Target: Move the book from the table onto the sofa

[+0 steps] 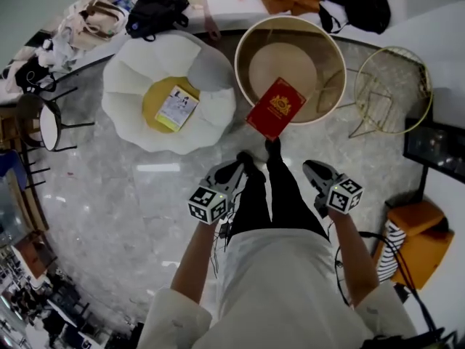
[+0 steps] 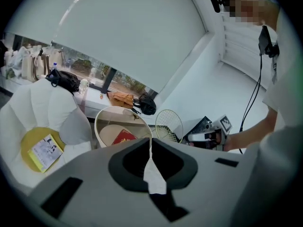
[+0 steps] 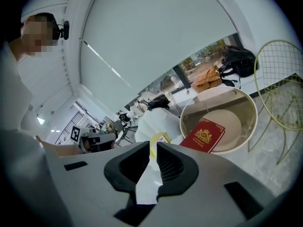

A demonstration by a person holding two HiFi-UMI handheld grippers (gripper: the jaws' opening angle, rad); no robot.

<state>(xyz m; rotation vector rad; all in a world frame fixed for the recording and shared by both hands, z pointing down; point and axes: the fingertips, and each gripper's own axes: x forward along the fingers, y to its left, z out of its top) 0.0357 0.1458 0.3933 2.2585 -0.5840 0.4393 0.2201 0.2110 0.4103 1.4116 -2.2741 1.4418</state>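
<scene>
A red book [image 1: 276,107] with a gold crest lies at the near edge of the round glass-topped table [image 1: 290,19]; it also shows in the left gripper view as the red book [image 2: 124,137] and in the right gripper view as the red book [image 3: 204,135]. The white petal-shaped sofa [image 1: 131,75] stands left of the table, with a yellow cushion [image 1: 155,93] and a pale booklet [image 1: 176,108] on it. My left gripper [image 1: 245,160] and right gripper [image 1: 311,167] hang in front of the person's legs, short of the table. Both are shut with nothing between them.
A yellow wire side table [image 1: 392,89] stands right of the round table. An orange stool [image 1: 418,242] is at the near right and a black chair [image 1: 47,122] at the far left. Bags [image 1: 156,9] line the window ledge behind.
</scene>
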